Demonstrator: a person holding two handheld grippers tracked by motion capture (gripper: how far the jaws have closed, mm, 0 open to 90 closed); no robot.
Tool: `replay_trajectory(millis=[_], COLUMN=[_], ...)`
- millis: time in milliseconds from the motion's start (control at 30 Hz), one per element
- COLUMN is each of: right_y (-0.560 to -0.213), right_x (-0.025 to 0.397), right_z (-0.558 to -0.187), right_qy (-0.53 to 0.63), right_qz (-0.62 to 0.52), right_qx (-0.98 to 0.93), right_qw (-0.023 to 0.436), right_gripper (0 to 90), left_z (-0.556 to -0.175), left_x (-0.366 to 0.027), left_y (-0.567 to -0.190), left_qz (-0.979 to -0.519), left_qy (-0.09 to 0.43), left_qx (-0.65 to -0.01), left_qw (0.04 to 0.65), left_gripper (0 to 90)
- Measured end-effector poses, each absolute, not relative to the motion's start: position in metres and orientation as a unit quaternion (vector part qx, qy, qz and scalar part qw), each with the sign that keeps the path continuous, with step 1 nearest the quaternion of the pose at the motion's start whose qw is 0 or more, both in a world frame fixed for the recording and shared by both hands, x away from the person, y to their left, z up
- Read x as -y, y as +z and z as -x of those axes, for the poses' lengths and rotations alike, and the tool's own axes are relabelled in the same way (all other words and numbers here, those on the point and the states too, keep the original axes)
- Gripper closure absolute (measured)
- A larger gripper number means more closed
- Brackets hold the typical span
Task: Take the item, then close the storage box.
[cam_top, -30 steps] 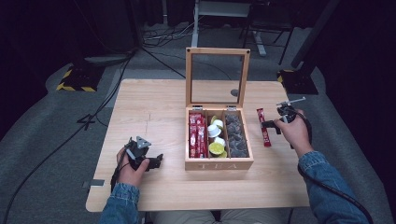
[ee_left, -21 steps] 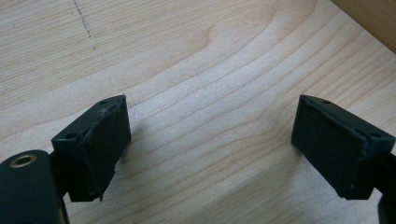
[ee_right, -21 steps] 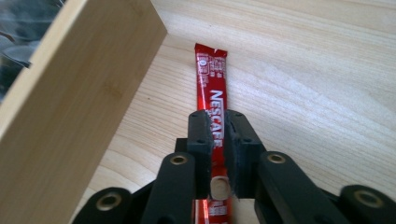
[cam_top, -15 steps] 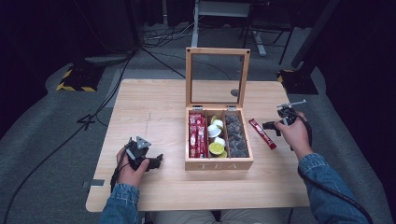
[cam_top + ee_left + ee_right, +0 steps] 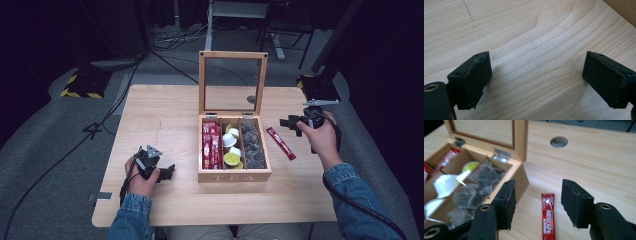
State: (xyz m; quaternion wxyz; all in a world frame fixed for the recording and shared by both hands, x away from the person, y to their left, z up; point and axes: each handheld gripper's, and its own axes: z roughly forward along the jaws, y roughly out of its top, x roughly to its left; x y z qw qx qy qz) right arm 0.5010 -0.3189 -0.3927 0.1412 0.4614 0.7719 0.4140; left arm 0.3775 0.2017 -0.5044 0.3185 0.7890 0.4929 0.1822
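Observation:
An open wooden tea box (image 5: 234,176) stands mid-table with its glass lid (image 5: 233,82) upright. Red sticks (image 5: 211,145) fill its left compartment, creamer cups (image 5: 231,150) the middle one and dark clear-wrapped bags (image 5: 251,145) the right one. A single red Nescafe stick (image 5: 280,143) lies at a slant on the table just right of the box. My right gripper (image 5: 289,123) hovers beyond it, open; in the right gripper view the stick (image 5: 548,215) lies flat under the gap of the right gripper (image 5: 537,192). My left gripper (image 5: 167,172) rests left of the box, and the left gripper (image 5: 536,67) is open over bare wood.
A round cable hole (image 5: 251,99) sits in the tabletop (image 5: 165,110) right of the lid, hole (image 5: 559,142) beyond the stick. The box's corner (image 5: 624,10) is close to the left gripper. Cables and a yellow-striped base (image 5: 80,87) lie on the floor.
The red stick went from being held upright-ish at the right gripper to lying at a slant on the table. The right gripper then drew back a little. The left hand stayed put.

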Motion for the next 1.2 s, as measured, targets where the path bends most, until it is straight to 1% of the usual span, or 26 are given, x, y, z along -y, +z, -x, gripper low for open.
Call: replay_trajectory(millis=[267, 333, 433, 500, 633, 733, 967, 1200], right_y=[-0.37, -0.363, -0.357, -0.348, -0.339, -0.334, -0.329, -0.321], right_x=[0.31, 0.308, 0.306, 0.301, 0.293, 0.288, 0.278, 0.268], right_z=[-0.503, -0.508, -0.511, -0.519, -0.533, -0.543, -0.567, -0.583], right_qy=[0.44, 0.452, 0.458, 0.465, 0.474, 0.483, 0.487, 0.495], right_qz=[-0.436, -0.425, -0.42, -0.415, -0.405, -0.402, -0.407, -0.395], right_qx=[-0.771, -0.769, -0.768, -0.767, -0.764, -0.76, -0.755, -0.756], right_qw=[0.148, 0.152, 0.154, 0.156, 0.166, 0.164, 0.163, 0.167], right_gripper=[44.1, 41.7, 40.8, 40.8, 40.5, 40.3, 39.7, 38.3], left_z=[-0.377, -0.377, -0.377, -0.376, -0.375, -0.375, -0.375, -0.375], left_x=[-0.202, -0.202, -0.202, -0.203, -0.203, -0.203, -0.203, -0.203], left_y=[-0.505, -0.505, -0.505, -0.505, -0.504, -0.505, -0.504, -0.504], left_qz=[-0.789, -0.788, -0.786, -0.785, -0.784, -0.784, -0.784, -0.784], left_qy=[0.183, 0.182, 0.183, 0.185, 0.185, 0.186, 0.187, 0.188], left_qx=[-0.493, -0.494, -0.496, -0.499, -0.501, -0.501, -0.5, -0.5], left_qw=[0.319, 0.319, 0.319, 0.316, 0.316, 0.316, 0.315, 0.315], left_gripper=[8.8, 8.8, 8.8, 8.8, 8.8, 8.7, 8.7, 8.7])
